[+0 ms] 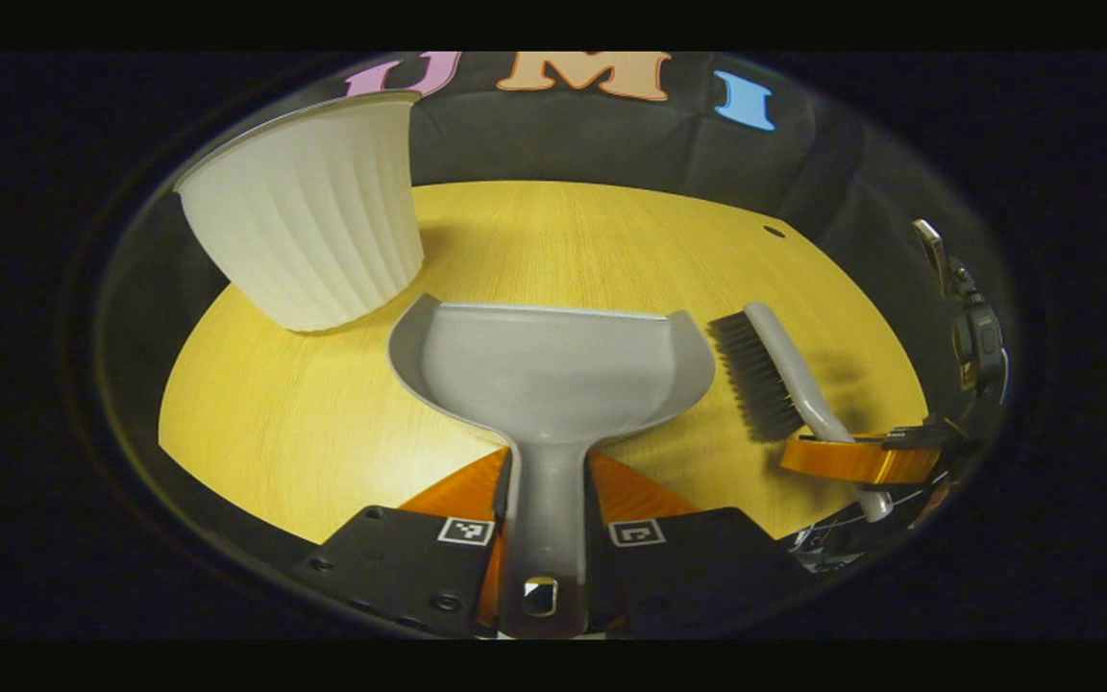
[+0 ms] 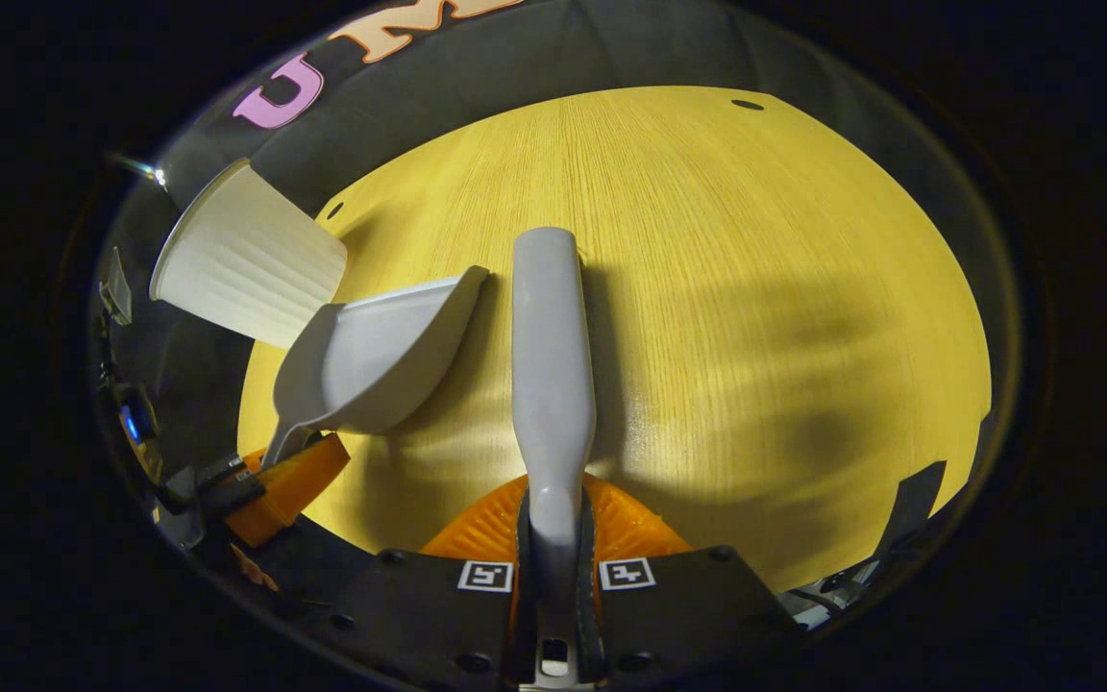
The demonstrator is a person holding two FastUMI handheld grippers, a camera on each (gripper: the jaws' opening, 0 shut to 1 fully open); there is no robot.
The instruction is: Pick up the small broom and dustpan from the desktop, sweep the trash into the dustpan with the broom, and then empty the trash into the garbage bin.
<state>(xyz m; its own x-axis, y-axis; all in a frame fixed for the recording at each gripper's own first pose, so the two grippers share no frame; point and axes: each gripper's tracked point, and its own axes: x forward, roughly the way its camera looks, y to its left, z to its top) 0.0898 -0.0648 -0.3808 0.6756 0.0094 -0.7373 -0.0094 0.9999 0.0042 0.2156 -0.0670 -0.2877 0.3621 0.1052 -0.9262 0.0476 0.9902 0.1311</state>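
In the left gripper view my left gripper (image 1: 546,476) is shut on the handle of the grey dustpan (image 1: 553,370), whose mouth faces away over the yellow wooden table (image 1: 275,413). Just right of the pan is the small broom (image 1: 770,370), its dark bristles turned toward the pan and its grey handle in the orange-fingered right gripper (image 1: 859,459). In the right gripper view my right gripper (image 2: 553,514) is shut on the broom (image 2: 551,356), seen from its grey back. The dustpan (image 2: 371,360) lies to its left, tilted, with the left gripper (image 2: 284,481) on its handle.
A white ribbed garbage bin (image 1: 308,221) stands at the table's far left edge, just beyond the pan; the right gripper view has the bin (image 2: 246,255) at upper left. Bare tabletop (image 2: 755,288) stretches to the right of the broom. A small dark hole (image 1: 774,231) marks the far right corner.
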